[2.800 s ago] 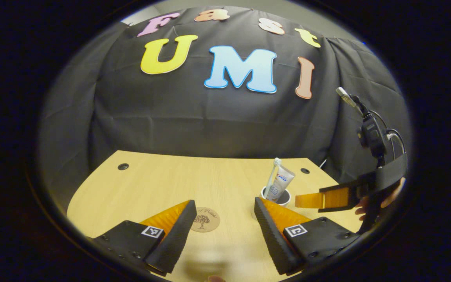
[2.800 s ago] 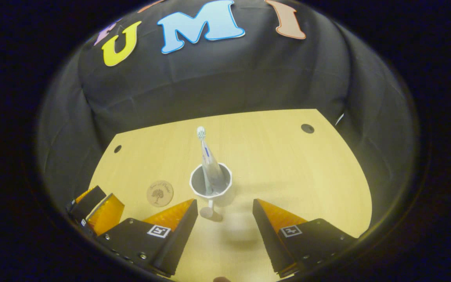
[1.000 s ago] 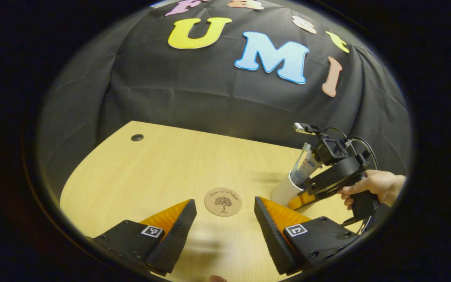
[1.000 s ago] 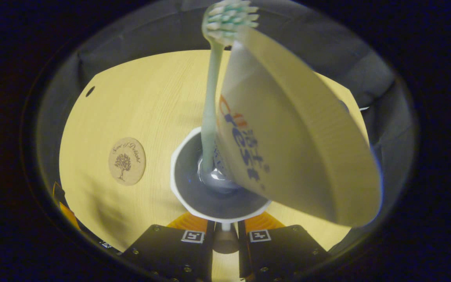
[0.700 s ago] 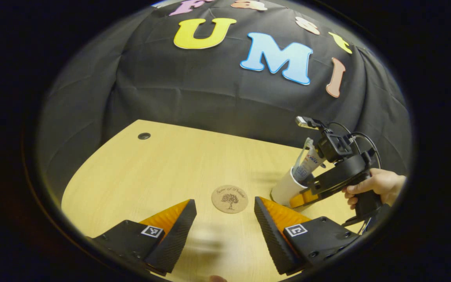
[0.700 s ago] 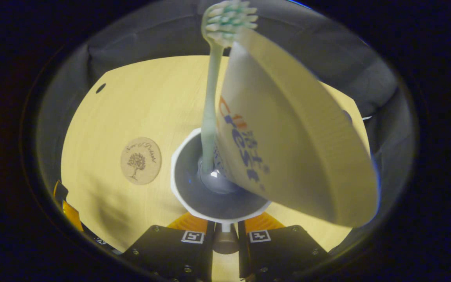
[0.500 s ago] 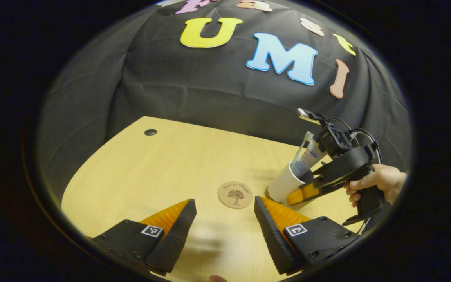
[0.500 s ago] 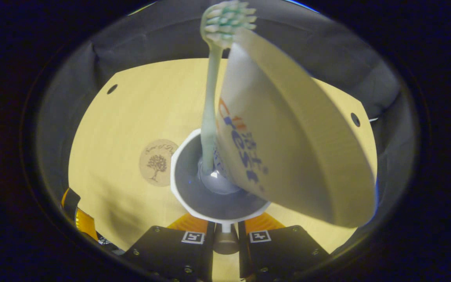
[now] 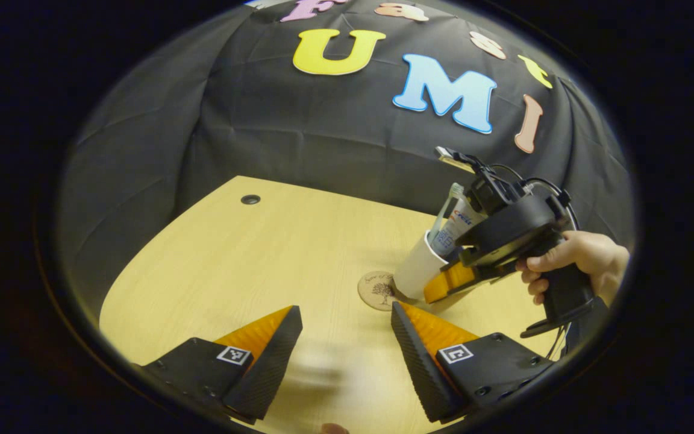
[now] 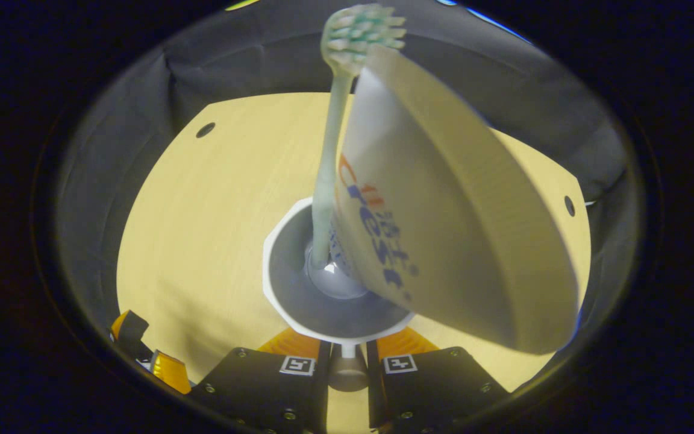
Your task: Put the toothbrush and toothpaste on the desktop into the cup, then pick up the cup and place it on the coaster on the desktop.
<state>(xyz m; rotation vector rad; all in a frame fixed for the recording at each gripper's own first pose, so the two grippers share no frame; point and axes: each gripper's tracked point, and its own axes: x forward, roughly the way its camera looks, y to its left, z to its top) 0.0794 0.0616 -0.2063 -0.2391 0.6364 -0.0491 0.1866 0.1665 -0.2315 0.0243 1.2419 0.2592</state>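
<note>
- Toothbrush (image 10: 328,181) and toothpaste (image 10: 443,205) stand in our cup (image 10: 287,301).
- Right gripper (image 10: 347,352) clamps its handle; left gripper (image 9: 344,337) spread apart.
- Left: setting it on the coaster (image 9: 376,289).

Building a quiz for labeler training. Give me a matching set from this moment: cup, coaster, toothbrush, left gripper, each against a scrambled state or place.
Things:
1. cup
2. coaster
3. toothbrush
4. left gripper

States or places:
A. open, holding nothing
B. flat on the desktop, partly hidden behind the cup
C. standing in the cup beside the toothpaste
D. tilted, held at its handle by the right gripper

Pairs: 1-D, 2-B, 3-C, 4-A
</note>
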